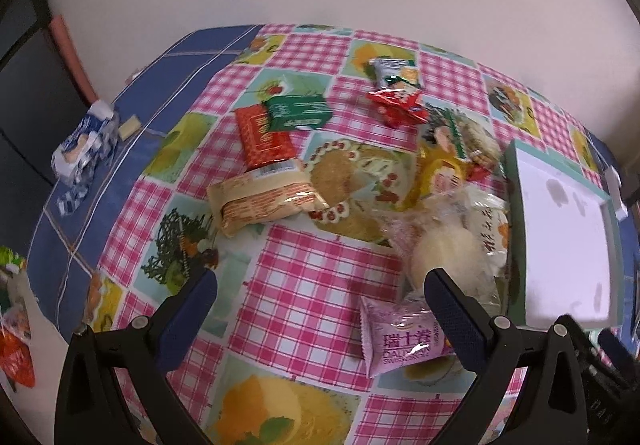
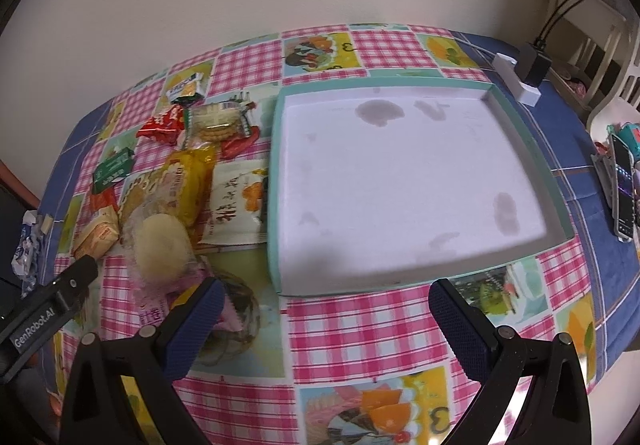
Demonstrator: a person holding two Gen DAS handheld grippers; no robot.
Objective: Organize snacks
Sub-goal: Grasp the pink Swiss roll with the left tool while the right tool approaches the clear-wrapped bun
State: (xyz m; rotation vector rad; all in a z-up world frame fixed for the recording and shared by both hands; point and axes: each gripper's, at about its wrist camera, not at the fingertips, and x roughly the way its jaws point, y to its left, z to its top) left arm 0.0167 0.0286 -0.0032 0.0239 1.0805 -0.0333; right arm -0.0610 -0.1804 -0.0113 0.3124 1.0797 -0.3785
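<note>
While snacks (image 1: pixel 264 201) lie scattered, both grippers gape.

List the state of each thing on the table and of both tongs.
Left tongs: open, empty.
Right tongs: open, empty.
Tray: empty, stained, flat on table.
Pink pack: sealed, lying flat by the left tongs.
Green box: closed, resting on red pack.
Beige pack: sealed, lying flat.
</note>
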